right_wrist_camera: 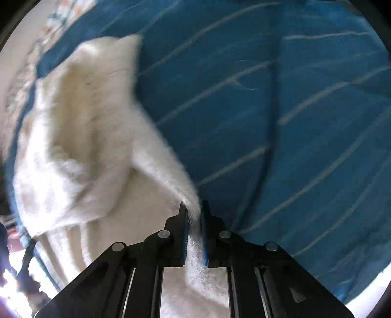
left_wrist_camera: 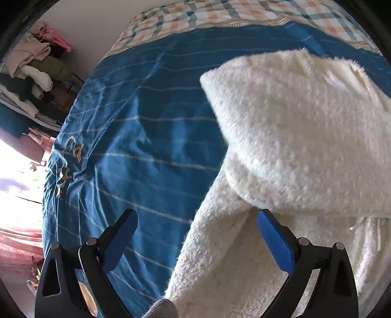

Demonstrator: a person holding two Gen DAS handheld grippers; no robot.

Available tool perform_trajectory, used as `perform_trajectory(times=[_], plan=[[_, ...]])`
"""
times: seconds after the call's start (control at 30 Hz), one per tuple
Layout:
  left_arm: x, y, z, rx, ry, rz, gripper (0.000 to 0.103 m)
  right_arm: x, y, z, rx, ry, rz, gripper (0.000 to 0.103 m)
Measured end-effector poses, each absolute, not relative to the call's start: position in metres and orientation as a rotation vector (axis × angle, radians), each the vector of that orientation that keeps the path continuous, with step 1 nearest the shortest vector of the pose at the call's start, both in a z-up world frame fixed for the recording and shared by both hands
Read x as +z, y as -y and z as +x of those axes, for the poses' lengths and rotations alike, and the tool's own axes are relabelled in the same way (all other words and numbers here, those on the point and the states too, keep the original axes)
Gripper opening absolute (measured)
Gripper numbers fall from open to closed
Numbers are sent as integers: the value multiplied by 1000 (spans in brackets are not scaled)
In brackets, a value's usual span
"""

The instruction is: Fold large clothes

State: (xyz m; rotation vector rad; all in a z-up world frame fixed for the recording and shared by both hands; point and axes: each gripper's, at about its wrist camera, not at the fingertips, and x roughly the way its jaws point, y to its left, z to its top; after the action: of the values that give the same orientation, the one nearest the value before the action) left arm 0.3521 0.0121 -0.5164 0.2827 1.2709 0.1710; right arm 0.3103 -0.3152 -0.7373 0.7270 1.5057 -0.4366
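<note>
A large white fluffy garment (left_wrist_camera: 288, 137) lies on a bed with a blue striped cover (left_wrist_camera: 146, 122). One part is folded over the rest. In the left wrist view my left gripper (left_wrist_camera: 196, 220) is open and empty, its fingers straddling the garment's left edge just above it. In the right wrist view my right gripper (right_wrist_camera: 194, 215) is shut on an edge of the garment (right_wrist_camera: 83, 137) and holds it lifted above the blue cover (right_wrist_camera: 281, 110). That view is blurred by motion.
A plaid orange and teal blanket (left_wrist_camera: 220, 14) covers the far end of the bed. A pile of clothes (left_wrist_camera: 31, 73) sits to the left of the bed. Bright light comes in at the lower left.
</note>
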Motion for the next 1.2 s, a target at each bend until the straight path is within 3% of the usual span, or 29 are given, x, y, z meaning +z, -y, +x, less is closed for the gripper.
perform_trajectory(times=[0.13,0.2,0.33,0.37,0.67,0.7,0.73,0.97,1.2], plan=[[-523,-19,351,184,-1287,299,100,-738,313,315,-445,-1549,722,9],[-524,-24,352,191,-1284,309,100,-726,309,323,-428,-1538,716,16],[-530,-30,358,168,-1296,293,100,-702,312,324,-376,-1475,730,51],[-534,-30,361,155,-1304,284,100,-699,312,325,-366,-1465,724,56],[-562,-25,385,235,-1341,296,103,-729,276,405,-259,-1573,366,56],[-562,-26,385,245,-1337,285,103,-729,275,408,-266,-1567,339,54],[-562,-27,384,253,-1332,278,103,-730,277,408,-288,-1553,334,45],[-560,-34,382,260,-1335,239,103,-729,303,400,-412,-1538,522,42],[-508,-45,325,227,-1291,302,103,-661,291,325,-368,-1528,676,48]])
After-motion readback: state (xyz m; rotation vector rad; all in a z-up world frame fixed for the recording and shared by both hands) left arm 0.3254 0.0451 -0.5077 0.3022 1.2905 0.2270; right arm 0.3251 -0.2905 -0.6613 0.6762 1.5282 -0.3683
